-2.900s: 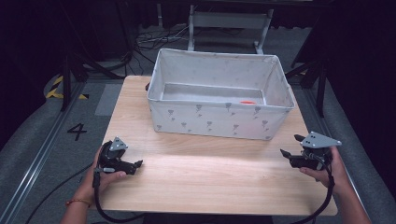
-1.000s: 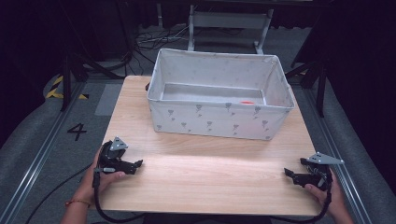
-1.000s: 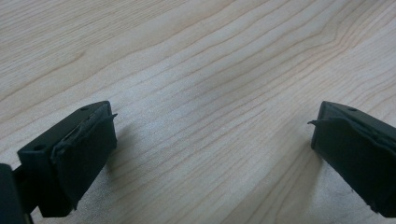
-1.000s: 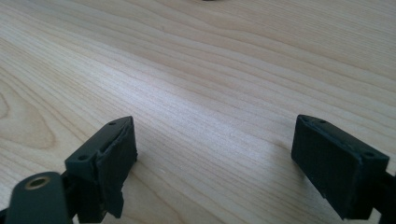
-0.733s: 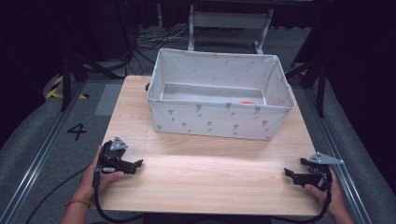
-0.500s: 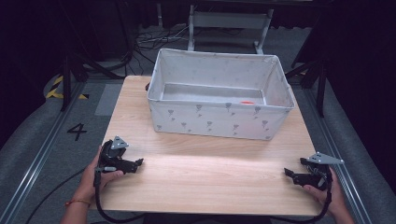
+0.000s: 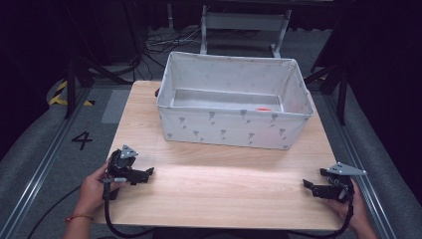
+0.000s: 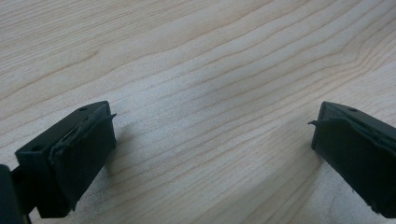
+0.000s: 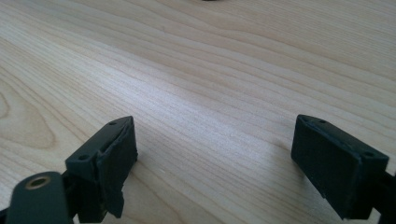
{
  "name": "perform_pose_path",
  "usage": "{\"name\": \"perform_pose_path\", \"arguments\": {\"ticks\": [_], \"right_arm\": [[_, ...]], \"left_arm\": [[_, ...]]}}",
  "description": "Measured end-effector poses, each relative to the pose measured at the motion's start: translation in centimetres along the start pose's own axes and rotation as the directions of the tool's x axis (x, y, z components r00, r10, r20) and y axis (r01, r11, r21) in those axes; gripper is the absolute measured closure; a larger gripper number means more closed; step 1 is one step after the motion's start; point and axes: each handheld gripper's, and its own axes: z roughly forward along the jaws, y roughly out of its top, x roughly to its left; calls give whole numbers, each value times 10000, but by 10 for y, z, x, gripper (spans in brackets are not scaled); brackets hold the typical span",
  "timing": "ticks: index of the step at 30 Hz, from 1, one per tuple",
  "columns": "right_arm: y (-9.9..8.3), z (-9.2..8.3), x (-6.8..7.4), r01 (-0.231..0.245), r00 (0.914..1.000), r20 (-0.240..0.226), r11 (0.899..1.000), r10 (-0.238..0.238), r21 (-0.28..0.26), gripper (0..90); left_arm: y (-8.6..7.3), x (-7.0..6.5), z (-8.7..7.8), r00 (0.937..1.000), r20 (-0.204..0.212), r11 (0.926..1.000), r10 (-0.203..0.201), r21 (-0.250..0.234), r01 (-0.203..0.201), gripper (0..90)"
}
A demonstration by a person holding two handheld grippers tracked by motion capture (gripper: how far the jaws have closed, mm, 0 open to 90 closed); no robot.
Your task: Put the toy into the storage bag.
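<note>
Right tool (image 7: 309,187) has dropped nearer since the earliest frame and now sits at the counter's (image 7: 224,194) near right corner, jaws wide over bare wood. Left tool (image 7: 148,173) rests at the near left edge, jaws also wide, holding nothing. Far across the counter stands a white bin (image 7: 234,129) with a small orange thing (image 7: 263,109) inside.

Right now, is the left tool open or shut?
Open. The left tool has its two black jaws set wide apart, with bare wooden table between them and nothing gripped.
</note>
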Motion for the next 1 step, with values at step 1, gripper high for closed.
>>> {"name": "perform_pose_path", "arguments": {"ticks": [1], "right_arm": [[0,0,0,-2,10000,0,10000,2,-3,146]], "left_arm": [[0,0,0,10000,-13,10000,-9,-21,9,0]]}}
